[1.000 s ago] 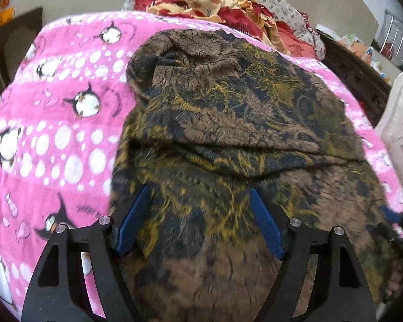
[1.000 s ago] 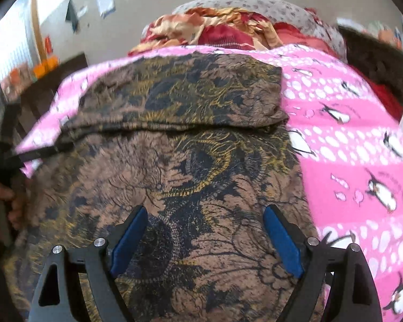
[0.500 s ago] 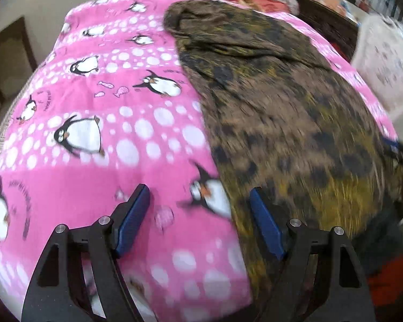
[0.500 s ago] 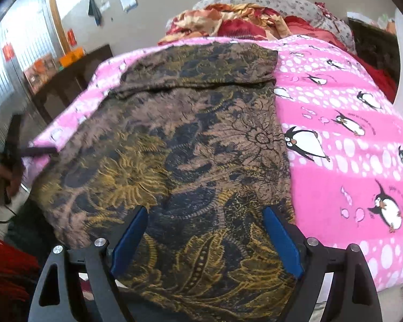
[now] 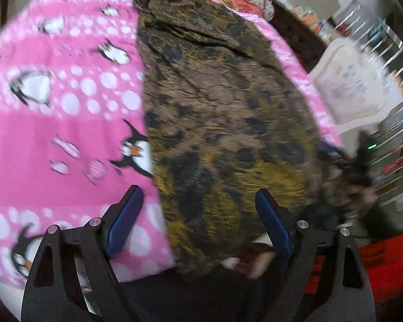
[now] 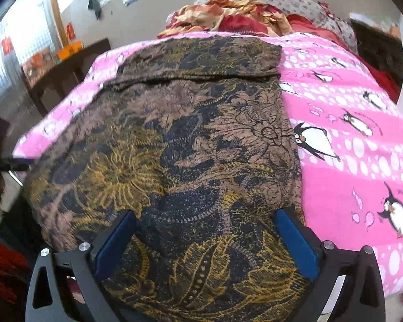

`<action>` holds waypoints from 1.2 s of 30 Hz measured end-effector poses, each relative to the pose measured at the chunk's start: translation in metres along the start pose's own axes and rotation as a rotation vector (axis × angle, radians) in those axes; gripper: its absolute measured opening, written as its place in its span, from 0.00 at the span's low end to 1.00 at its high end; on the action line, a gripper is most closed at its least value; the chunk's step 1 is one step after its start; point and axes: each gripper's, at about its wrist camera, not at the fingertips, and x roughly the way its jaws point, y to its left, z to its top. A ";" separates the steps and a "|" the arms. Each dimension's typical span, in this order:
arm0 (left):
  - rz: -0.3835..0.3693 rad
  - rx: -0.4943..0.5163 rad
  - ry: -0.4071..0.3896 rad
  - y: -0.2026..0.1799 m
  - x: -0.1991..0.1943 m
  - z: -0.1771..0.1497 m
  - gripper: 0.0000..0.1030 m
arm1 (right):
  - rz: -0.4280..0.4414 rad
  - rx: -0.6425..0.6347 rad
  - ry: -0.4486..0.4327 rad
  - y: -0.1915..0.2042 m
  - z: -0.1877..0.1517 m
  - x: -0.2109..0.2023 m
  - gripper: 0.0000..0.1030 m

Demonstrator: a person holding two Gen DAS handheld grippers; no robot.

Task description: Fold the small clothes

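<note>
The brown, black and mustard-yellow batik-patterned cloth garment [image 6: 190, 145] lies spread flat on my side of the pink fleece blanket printed with white dots and penguins [image 6: 349, 139], which covers the bed. Its far end is folded back on itself in a band, and its near hem hangs over the bed's front edge. In my left wrist view the same garment [image 5: 223, 112] runs along the right half of the blanket [image 5: 61, 123], though that picture is smeared.

My right gripper [image 6: 205, 241] hovers over the near hem with its blue-padded jaws standing wide apart; they have just been opening, and the pads press on nothing, the cloth only lying beneath the gap. My left gripper [image 5: 198, 220] straddles the garment's left edge, one pad above pink blanket, the other above the patterned cloth; its jaws too have just been opening and stand apart, gripping nothing.

Beyond the garment, at the head of the bed, sits a crumpled red and gold floral cloth [image 6: 228, 16] against a grey spotted pillow [image 6: 282, 0]. A dark wooden table [image 6: 67, 67] stands left of the bed.
</note>
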 end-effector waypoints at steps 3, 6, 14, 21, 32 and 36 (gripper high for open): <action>-0.158 -0.063 0.032 0.006 0.004 -0.001 0.83 | 0.009 0.012 -0.009 0.000 -0.001 -0.002 1.00; -0.175 -0.074 0.041 0.007 0.007 0.006 0.83 | 0.009 0.017 -0.017 0.001 -0.001 -0.002 1.00; -0.088 0.053 0.078 -0.019 0.021 0.012 0.81 | 0.082 0.075 -0.063 -0.009 -0.001 -0.017 0.99; 0.008 0.088 0.018 -0.015 0.023 0.009 0.67 | 0.088 0.160 -0.088 -0.054 -0.009 -0.051 0.81; 0.082 0.097 -0.015 -0.010 0.020 0.005 0.34 | 0.441 0.234 -0.009 -0.092 -0.016 -0.034 0.61; 0.110 0.141 -0.009 -0.017 0.024 0.002 0.35 | 0.551 0.230 0.045 -0.087 -0.018 -0.031 0.61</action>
